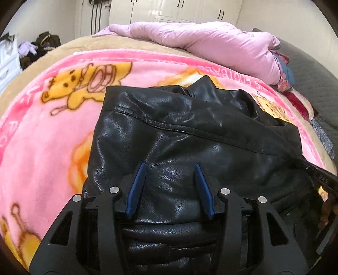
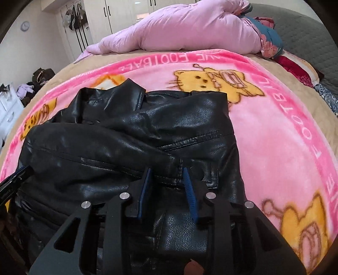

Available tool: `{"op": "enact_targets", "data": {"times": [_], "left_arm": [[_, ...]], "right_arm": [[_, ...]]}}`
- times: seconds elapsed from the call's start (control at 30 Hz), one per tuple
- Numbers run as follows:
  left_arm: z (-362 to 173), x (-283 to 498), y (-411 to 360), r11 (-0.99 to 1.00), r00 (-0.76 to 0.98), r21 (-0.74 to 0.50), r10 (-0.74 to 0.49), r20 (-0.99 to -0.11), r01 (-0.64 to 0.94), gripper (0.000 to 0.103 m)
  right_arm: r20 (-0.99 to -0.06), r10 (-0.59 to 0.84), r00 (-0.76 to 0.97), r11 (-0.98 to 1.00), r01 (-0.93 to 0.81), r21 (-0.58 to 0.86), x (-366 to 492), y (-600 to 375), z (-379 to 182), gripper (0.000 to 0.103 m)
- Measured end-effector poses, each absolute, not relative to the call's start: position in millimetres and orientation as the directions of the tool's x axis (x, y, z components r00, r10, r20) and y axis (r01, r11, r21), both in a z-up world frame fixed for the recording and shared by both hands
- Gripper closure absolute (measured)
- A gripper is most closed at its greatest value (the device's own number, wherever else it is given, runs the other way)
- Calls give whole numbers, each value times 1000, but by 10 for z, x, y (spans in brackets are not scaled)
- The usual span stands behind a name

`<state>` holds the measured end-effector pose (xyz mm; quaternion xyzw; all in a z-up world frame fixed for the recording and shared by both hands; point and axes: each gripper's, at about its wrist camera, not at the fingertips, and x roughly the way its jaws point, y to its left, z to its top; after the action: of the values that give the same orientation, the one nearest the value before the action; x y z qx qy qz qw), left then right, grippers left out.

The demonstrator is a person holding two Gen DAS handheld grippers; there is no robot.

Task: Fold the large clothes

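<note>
Item: black leather jacket (image 1: 190, 135), partly folded, lying on a pink fleece blanket (image 1: 48, 135) printed with yellow cartoon cats and white lettering. The blanket covers a tan bedspread (image 2: 101, 61) on a bed.

Surroundings: a lilac quilt (image 1: 211, 42) heaped at the far edge of the bed, well apart from the jacket. Beside the quilt's right end, a bundle of blue and floral fabric (image 2: 270, 40) and a dark red cloth (image 2: 295, 67). A grey quilted surface (image 2: 306, 36) runs along the right. White wardrobe doors (image 2: 118, 19) stand behind the bed; bags (image 2: 75, 18) hang on the wall to their left. A white drawer unit (image 2: 8, 110) and a pile of clothes and bags (image 2: 36, 84) occupy the floor at far left. Nothing lies on top of the jacket.

Orientation: the jacket's long axis runs from the grippers away toward the quilt, collar (image 2: 131, 88) at the far end. One sleeve (image 2: 95, 152) is laid diagonally across the body, its cuff near the right gripper.

Left gripper (image 1: 171, 167): over the near part of the jacket, jaws apart, blue fingers (image 1: 137, 188) holding nothing.

Right gripper (image 2: 166, 171): jaws apart, set either side of the sleeve cuff and seam; whether the fingertips touch the leather cannot be told.
</note>
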<state>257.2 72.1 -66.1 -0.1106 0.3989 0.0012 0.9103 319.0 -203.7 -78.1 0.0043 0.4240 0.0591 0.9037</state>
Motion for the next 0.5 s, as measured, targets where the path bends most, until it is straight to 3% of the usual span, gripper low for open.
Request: {"op": "enact_targets", "data": {"times": [0.17,0.3,0.5], "left_arm": [[-573,2471,688,973,699,-215,-93,-709,-88,62],[-486,2255,589,969,716,-242,-130,-686,-56,52],[-496,2108,375,992,690,-122,-73,-720,-24,47]], "right_arm": [[-762,155,629,988,-112,108,3122,-2083,-702,67],[-722,216,658,976,-169,138,2953,-2054,-519,67],[-718,317,619,946,-255,198,2763,-1904,-460,67]]}}
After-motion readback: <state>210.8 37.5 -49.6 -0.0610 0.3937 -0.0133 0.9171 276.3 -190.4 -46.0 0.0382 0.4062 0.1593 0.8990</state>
